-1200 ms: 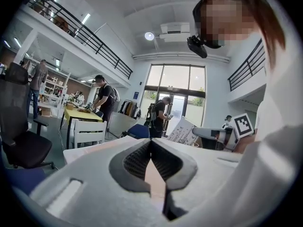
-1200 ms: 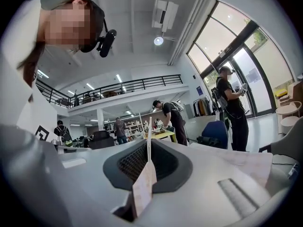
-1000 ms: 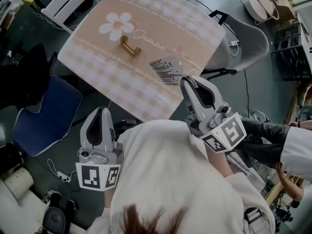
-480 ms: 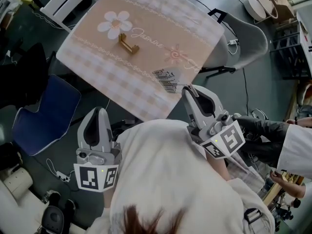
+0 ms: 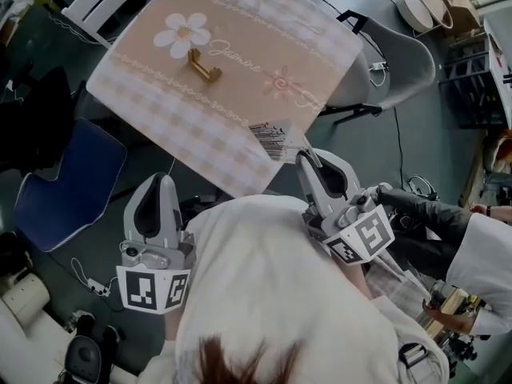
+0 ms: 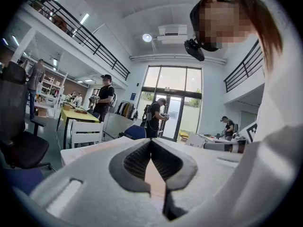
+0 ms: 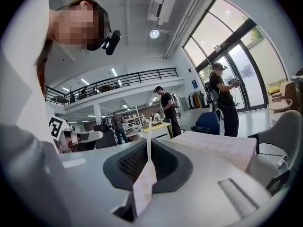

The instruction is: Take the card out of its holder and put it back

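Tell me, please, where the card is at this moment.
In the head view the card is centre-right, held by the right gripper over the near edge of the table, far from its holder.

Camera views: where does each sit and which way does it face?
Head view: on the person's head, facing steeply down at the table; left claw and right claw show.
Left gripper view: on the left claw, facing glass doors; white sleeve at right.
Right gripper view: on the right claw, facing across the hall; white sleeve at left.
Shared: head and right gripper views show the pinched card.
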